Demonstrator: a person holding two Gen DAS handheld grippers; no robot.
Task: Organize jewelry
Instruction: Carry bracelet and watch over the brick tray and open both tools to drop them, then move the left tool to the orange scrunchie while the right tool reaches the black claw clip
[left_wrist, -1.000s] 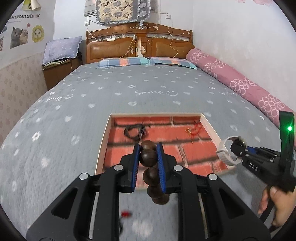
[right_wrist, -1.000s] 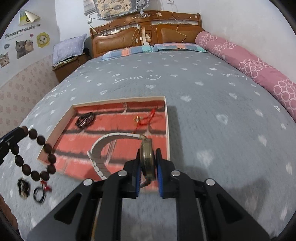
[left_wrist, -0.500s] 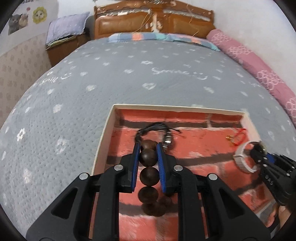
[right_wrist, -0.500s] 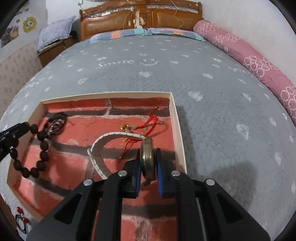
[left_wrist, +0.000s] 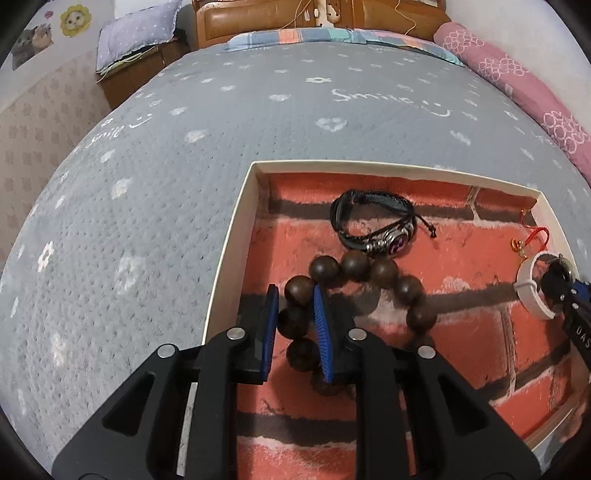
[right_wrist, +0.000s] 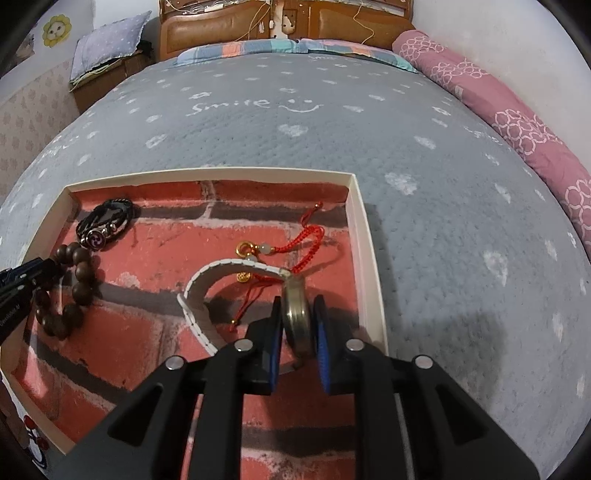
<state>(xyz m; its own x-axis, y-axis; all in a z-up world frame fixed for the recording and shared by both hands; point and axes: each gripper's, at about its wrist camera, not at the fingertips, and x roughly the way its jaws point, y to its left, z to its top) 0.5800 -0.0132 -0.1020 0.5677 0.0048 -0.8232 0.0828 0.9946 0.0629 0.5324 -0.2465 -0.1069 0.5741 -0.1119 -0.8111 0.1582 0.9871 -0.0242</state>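
Note:
A shallow tray with a red brick-pattern floor and a cream rim lies on the bed. My left gripper is open, its jaws standing apart around the dark wooden bead bracelet, which rests on the tray floor. My right gripper is open, its jaws a little apart on either side of a watch with a white strap that lies in the tray. A black leather bracelet and a red cord charm lie in the tray.
The grey bedspread surrounds the tray. A pink bolster runs along the right wall. A wooden headboard and a nightstand stand at the back. Small items lie outside the tray's near left corner.
Both grippers moved forward and down into the tray. The left jaws opened and the beads now rest on the floor. The right jaws opened slightly around the watch.

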